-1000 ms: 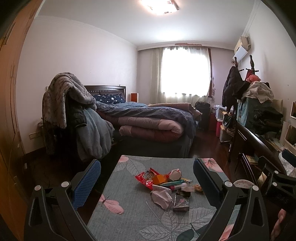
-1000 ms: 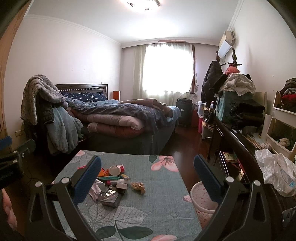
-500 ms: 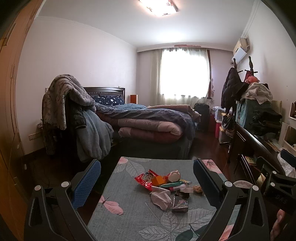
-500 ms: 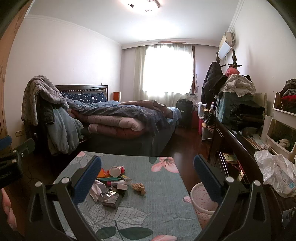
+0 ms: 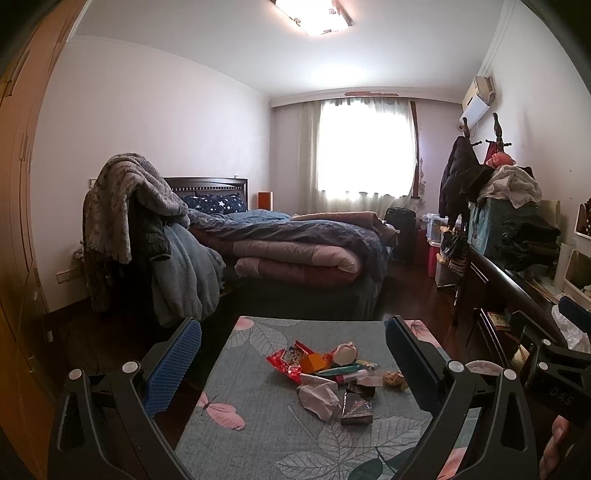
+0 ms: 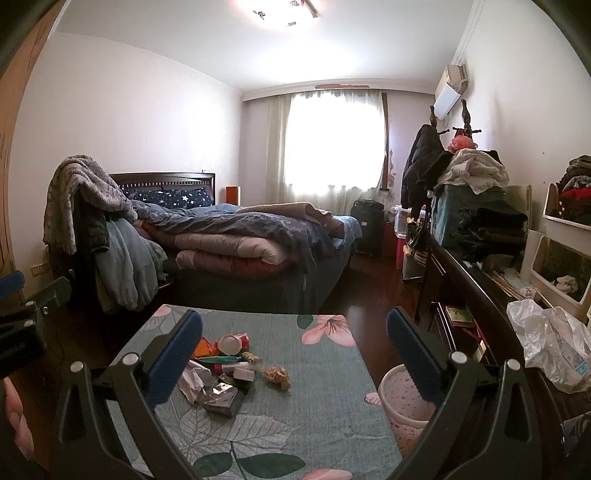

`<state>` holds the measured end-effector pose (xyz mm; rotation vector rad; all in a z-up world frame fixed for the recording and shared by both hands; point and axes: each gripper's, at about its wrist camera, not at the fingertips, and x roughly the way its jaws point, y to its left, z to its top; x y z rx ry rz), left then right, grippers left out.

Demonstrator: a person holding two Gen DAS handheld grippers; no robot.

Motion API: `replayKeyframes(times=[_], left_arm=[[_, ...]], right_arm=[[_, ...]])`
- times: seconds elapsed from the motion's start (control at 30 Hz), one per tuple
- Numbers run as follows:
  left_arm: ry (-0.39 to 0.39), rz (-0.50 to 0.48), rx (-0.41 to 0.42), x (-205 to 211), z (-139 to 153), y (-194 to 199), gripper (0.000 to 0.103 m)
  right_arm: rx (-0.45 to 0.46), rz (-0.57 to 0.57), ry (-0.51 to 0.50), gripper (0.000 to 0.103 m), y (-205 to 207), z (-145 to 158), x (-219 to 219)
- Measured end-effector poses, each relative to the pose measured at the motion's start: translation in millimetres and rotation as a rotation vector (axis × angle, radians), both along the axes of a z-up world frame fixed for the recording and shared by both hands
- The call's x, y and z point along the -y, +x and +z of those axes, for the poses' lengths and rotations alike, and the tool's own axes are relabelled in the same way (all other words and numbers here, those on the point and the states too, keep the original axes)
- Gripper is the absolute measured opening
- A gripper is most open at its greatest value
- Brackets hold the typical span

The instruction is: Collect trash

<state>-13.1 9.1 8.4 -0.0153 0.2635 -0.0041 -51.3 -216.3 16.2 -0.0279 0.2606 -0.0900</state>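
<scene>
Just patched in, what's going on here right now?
Nothing is picked up yet. Both grippers, left gripper and right gripper, hover open and empty above the floral-cloth table. A pile of trash lies on the cloth. A speckled white bin stands beside the table's right edge.

Slight backward tilt of both views over the last second. In left wrist view, table (image 5: 258,435) and trash pile (image 5: 328,376) sitting a little lower in frame than before; ceiling lamp (image 5: 312,14) nearer the top edge. In right wrist view, same small downward drift of pile (image 6: 225,373) and pink bin (image 6: 402,398). Left gripper (image 5: 291,358) and right gripper (image 6: 293,354) spread wide as earlier, gap unchanged. Trash arrangement undisturbed.
</scene>
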Motion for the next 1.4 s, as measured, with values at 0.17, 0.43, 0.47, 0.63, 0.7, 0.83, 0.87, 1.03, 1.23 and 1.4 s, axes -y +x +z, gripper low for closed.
replayKeyframes(times=[0.17, 0.43, 0.47, 0.63, 0.7, 0.83, 0.87, 1.03, 1.23, 1.4], left_arm=[[0.001, -0.004, 0.003, 1.5, 2.4, -2.5, 0.099], [0.001, -0.003, 0.003, 2.3, 3.6, -2.6, 0.099], [0.001, -0.003, 0.003, 2.4, 3.6, -2.6, 0.099], [0.001, -0.004, 0.003, 2.3, 1.7, -2.9, 0.099], [0.001, -0.004, 0.003, 2.9, 2.7, -3.2, 0.099], [0.001, -0.003, 0.003, 2.7, 1.0, -3.3, 0.099], [0.001, -0.004, 0.003, 3.3, 2.0, -3.5, 0.099], [0.0, -0.003, 0.002, 3.4, 1.1, -4.1, 0.099], [0.002, -0.005, 0.0, 5.7, 0.9, -5.1, 0.099], [0.008, -0.012, -0.017, 11.7, 1.1, 0.4, 0.099]], right_arm=[[0.001, 0.0, 0.0, 0.1, -0.5, 0.2, 0.2], [0.003, 0.001, 0.0, 0.1, -1.3, 2.8, 0.0], [0.003, 0.002, 0.001, 0.1, -1.6, 2.3, 0.1], [0.004, 0.001, 0.002, 0.1, -1.9, 2.3, 0.0], [0.004, 0.001, 0.002, 0.1, -2.3, 1.6, 0.0], [0.004, 0.002, 0.001, 0.1, -2.4, 2.7, 0.1], [0.004, 0.002, 0.002, 0.1, -2.5, 1.9, 0.2], [0.005, 0.002, 0.002, 0.1, -3.0, 0.4, 0.3], [-0.002, 0.001, 0.006, 0.1, -2.9, 8.7, 1.9], [-0.023, 0.002, 0.017, 0.1, 7.1, -0.7, 4.8]])
